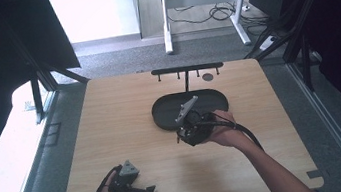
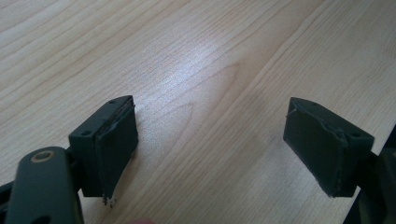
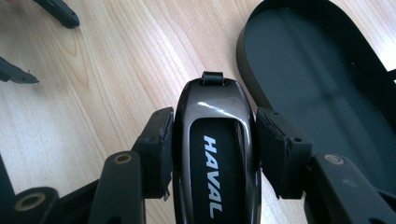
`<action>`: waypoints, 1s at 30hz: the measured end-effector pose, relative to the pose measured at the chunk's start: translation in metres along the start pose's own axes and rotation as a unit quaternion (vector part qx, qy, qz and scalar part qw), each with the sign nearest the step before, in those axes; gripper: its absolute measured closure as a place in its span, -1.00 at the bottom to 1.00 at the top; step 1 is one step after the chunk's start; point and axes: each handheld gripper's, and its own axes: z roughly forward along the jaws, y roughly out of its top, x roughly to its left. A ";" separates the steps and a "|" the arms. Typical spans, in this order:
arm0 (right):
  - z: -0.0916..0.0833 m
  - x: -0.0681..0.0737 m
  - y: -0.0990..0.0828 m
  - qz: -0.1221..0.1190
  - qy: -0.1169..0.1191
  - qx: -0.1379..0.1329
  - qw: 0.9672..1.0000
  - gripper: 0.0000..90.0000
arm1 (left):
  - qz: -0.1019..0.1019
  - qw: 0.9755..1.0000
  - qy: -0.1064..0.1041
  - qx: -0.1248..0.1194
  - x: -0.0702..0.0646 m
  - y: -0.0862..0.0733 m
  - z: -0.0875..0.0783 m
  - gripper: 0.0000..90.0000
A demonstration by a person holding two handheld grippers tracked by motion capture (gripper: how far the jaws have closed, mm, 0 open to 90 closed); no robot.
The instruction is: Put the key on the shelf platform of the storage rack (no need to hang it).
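Right gripper pinches a HAVAL key fob beside the black tray; left gripper rests low, jaws spread

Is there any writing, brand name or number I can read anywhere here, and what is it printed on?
"HAVAL": white letters on the glossy dark key fob, held between the jaws of the right gripper.
No other text can be read: none shows on the black tray, the wooden table or the left gripper.

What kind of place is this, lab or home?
Most likely a lab or data-collection workspace: a bare wooden table inside a black frame, a desk with loose cables behind, and a hand-held right gripper clamping a key fob.
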 end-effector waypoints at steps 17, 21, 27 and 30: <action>-0.003 -0.004 0.000 0.008 0.003 -0.006 1.000 0.09 | -0.004 1.000 0.004 -0.002 0.001 0.000 0.000 -0.59; -0.004 -0.003 -0.001 0.004 0.002 -0.002 1.000 0.09 | -0.006 1.000 0.003 -0.003 0.001 0.000 0.000 -0.59; -0.008 -0.006 -0.005 0.011 -0.003 -0.001 1.000 0.09 | -0.006 1.000 0.003 -0.002 0.001 0.000 0.000 -0.59; -0.007 -0.012 -0.005 0.018 -0.006 -0.001 1.000 0.09 | -0.006 1.000 0.003 -0.002 0.001 0.000 0.000 -0.59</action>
